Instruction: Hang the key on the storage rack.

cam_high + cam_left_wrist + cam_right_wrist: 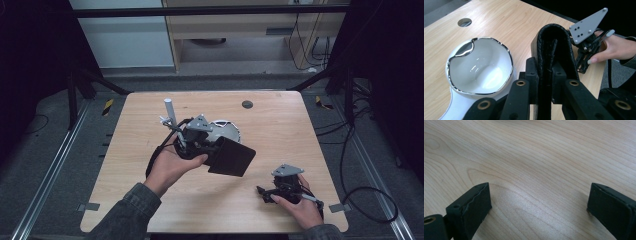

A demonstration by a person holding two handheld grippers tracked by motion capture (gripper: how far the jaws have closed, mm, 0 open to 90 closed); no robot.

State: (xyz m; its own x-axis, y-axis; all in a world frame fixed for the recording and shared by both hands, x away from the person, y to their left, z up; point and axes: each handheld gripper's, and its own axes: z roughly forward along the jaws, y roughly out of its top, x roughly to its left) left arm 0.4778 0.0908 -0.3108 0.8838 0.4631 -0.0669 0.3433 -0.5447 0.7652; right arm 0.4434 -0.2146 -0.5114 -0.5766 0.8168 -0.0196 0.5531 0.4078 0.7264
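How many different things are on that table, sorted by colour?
White: 1, the shiny-rimmed bowl.
Black: 1, the folded wallet-like case, clamped in the left tongs.
Black hand-held tongs: 2, left and right tongs.
Total: 4.

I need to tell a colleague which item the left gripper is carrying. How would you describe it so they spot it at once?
Start at the wooden table; near its middle sits a white bowl with a silver rim. Beside it, the left gripper clamps a black wallet held above the tabletop. It is flat, dark, folded and textured, unlike the glossy round bowl.
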